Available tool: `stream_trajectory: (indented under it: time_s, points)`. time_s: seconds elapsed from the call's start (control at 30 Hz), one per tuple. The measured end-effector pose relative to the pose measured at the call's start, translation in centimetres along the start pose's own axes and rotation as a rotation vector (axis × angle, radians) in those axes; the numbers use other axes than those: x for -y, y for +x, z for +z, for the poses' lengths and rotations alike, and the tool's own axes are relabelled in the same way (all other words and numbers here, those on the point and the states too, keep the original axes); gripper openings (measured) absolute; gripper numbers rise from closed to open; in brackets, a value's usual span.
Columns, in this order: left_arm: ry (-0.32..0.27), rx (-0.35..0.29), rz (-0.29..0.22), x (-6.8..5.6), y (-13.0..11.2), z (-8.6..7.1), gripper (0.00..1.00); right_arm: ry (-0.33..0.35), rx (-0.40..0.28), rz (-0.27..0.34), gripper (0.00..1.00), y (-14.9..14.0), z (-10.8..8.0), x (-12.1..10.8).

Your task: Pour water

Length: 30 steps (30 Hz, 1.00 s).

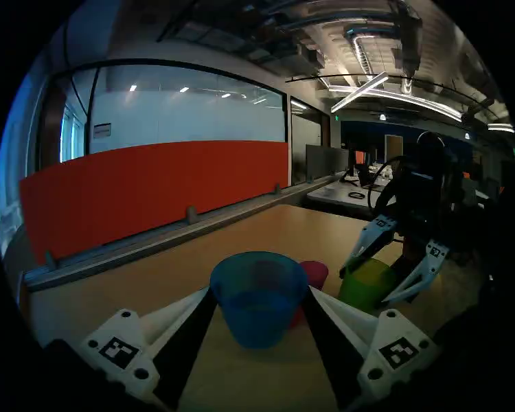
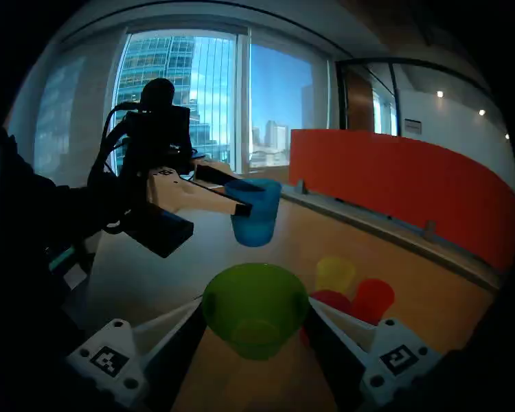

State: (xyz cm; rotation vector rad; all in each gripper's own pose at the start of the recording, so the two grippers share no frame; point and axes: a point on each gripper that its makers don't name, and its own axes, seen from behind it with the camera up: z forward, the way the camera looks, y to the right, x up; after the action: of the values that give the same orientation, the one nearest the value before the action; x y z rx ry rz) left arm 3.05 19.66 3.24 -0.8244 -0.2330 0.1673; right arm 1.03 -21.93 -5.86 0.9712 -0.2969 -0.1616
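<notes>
Blue plastic is what my left gripper (image 1: 259,294) has between its jaws: they pinch the blue cup (image 1: 259,312) from both sides, and it stands upright. In the right gripper view this cup hangs in the air above the table (image 1: 257,230). Its lower part looks darker, maybe from water, but I cannot tell for sure.

My right gripper (image 2: 255,305) has its jaws pressed on the green cup (image 2: 255,323), one on each side. I can see its bottom, and it looks empty to me. Just behind it stand a yellow cup (image 2: 335,272), a red cup (image 2: 374,297) and a pink cup (image 2: 329,299), close together on the table.

I judge the step in hand is the approach before pouring: both cups are gripped, but they are well apart. The next move calls for bringing the blue rim over the green mouth, then tilting slowly while the right side holds the green cup level.
</notes>
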Motion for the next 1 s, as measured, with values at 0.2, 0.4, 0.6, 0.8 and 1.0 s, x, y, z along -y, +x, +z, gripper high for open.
stream_trajectory:
  time_s: [0.2,0.4,0.6,0.8,1.0]
  points:
    - [0.012,-0.023,0.006,-0.1,1.0,-1.4,0.85,-0.005,-0.041,-0.006,0.92,1.5,0.0,0.5]
    - [0.025,-0.041,0.010,-0.2,1.8,-2.7,0.85,-0.010,-0.081,-0.010,0.92,2.9,-0.1,1.0]
    - [0.034,-0.060,0.016,-0.5,2.6,-3.6,0.85,-0.020,-0.117,-0.021,0.92,4.2,-0.3,1.3]
    - [0.039,-0.079,0.024,-0.7,3.3,-4.4,0.85,-0.027,-0.136,-0.027,0.92,4.7,-0.4,1.4]
    - [0.045,-0.091,0.025,-0.7,3.8,-4.8,0.85,-0.028,-0.144,-0.031,0.92,5.0,-0.2,1.5]
